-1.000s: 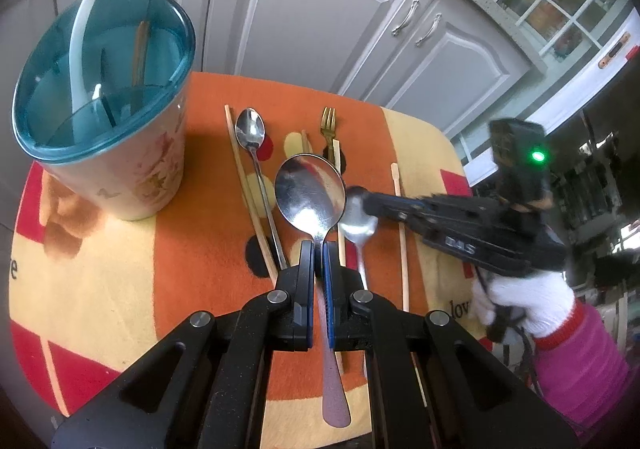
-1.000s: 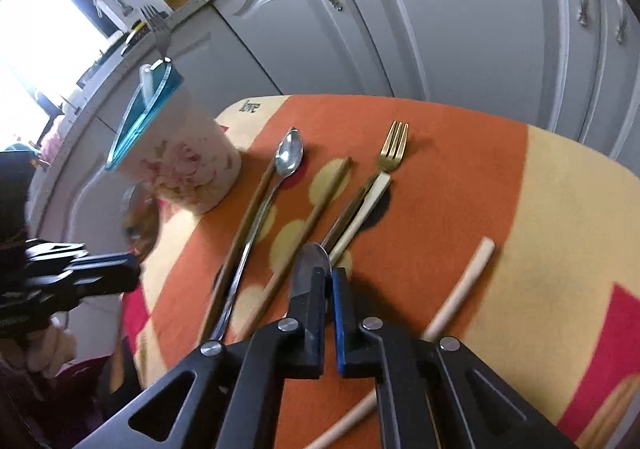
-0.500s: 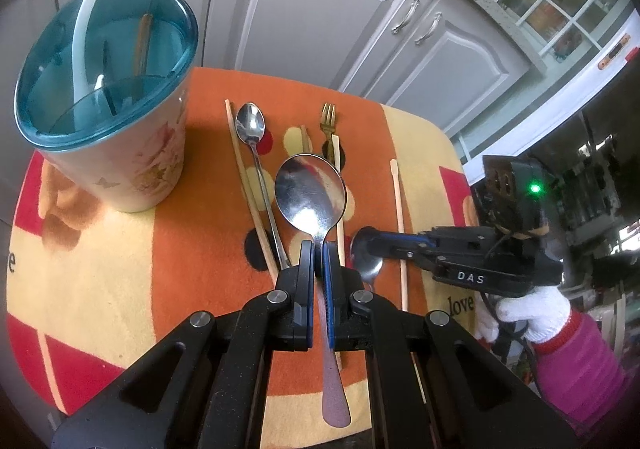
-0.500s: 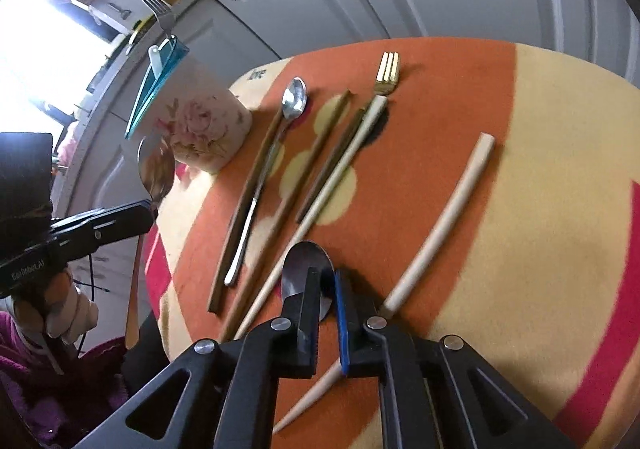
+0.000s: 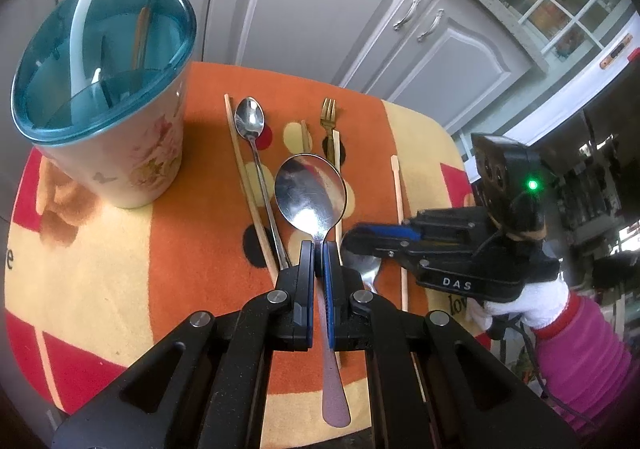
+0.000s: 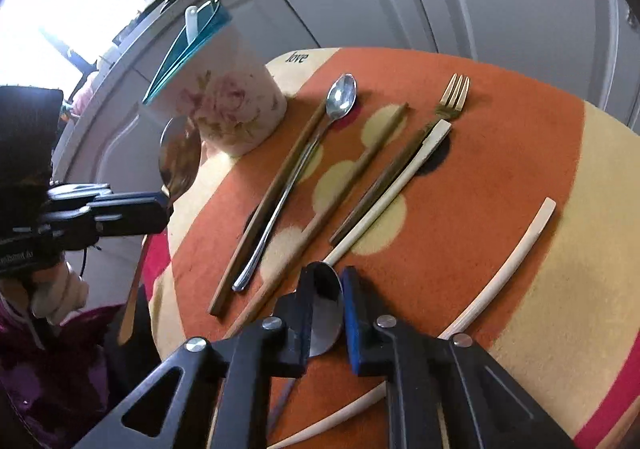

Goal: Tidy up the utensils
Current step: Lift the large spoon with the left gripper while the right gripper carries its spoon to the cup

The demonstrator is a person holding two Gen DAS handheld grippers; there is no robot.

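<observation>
My left gripper point(image 5: 319, 253) is shut on the handle of a large steel spoon point(image 5: 310, 193), held bowl-up above the mat; in the right wrist view this gripper point(image 6: 160, 205) and the large spoon point(image 6: 178, 157) are at the left. The jaws of my right gripper point(image 6: 327, 281) are opening, and a smaller spoon's bowl point(image 6: 326, 309) lies between them on the mat, no longer pinched. The left wrist view shows the right gripper point(image 5: 352, 245) low over that small spoon point(image 5: 366, 269). A floral utensil cup with a teal slotted lid point(image 5: 104, 89) stands at the left with several handles in it.
On the orange and yellow mat point(image 5: 192, 217) lie a long thin spoon point(image 5: 250, 121), a gold fork point(image 5: 329, 117), brown chopsticks point(image 6: 280, 185) and pale chopsticks point(image 6: 516, 257). Grey cabinet doors point(image 5: 312, 9) stand behind. A gloved hand and pink sleeve point(image 5: 580, 345) are at the right.
The right gripper has carried the small spoon from beside the large spoon toward the mat's near edge and down, and its jaws have parted. The left gripper has kept still.
</observation>
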